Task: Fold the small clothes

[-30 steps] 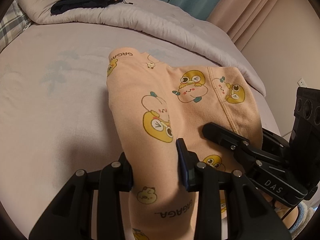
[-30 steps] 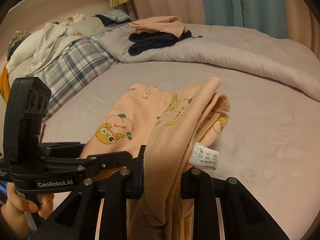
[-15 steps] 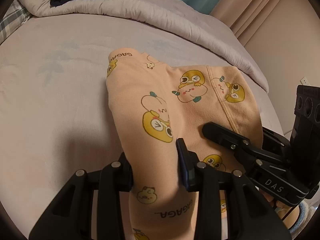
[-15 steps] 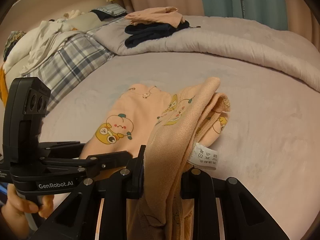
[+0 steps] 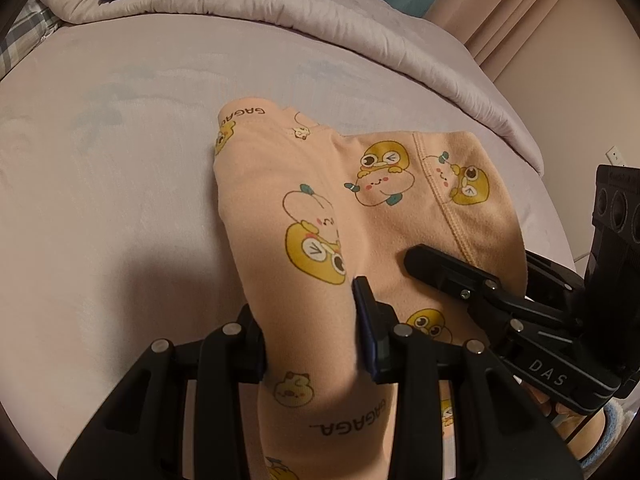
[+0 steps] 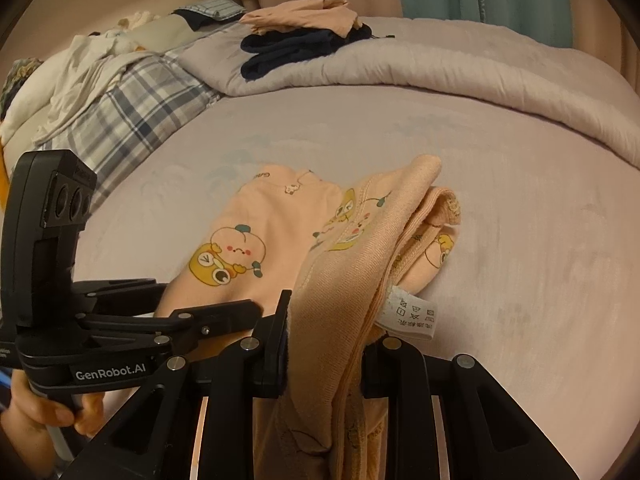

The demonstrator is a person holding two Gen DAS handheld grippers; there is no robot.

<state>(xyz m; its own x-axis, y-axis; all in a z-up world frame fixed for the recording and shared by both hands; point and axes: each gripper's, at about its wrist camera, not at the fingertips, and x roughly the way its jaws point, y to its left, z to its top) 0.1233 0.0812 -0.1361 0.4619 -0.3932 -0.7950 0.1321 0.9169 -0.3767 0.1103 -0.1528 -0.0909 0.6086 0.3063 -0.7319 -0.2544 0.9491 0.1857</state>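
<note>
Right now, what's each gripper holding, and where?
Both hold the peach pants: left gripper on a leg, right gripper on bunched fabric near the care tag.

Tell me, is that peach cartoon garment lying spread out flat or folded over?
Partly folded: the peach garment has one side doubled over in layers, its care label exposed, while both grippers pinch its near edge.

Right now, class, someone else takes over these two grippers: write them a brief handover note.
Left gripper: shut on the peach printed garment, near edge.
Right gripper: shut on the same garment's bunched edge by the care label.
Garment: far part lies on the bed sheet, near part lifted.
Done: two folded pieces stacked on the quilt.
Left: lay this fold over, flatten, add to stack.
</note>
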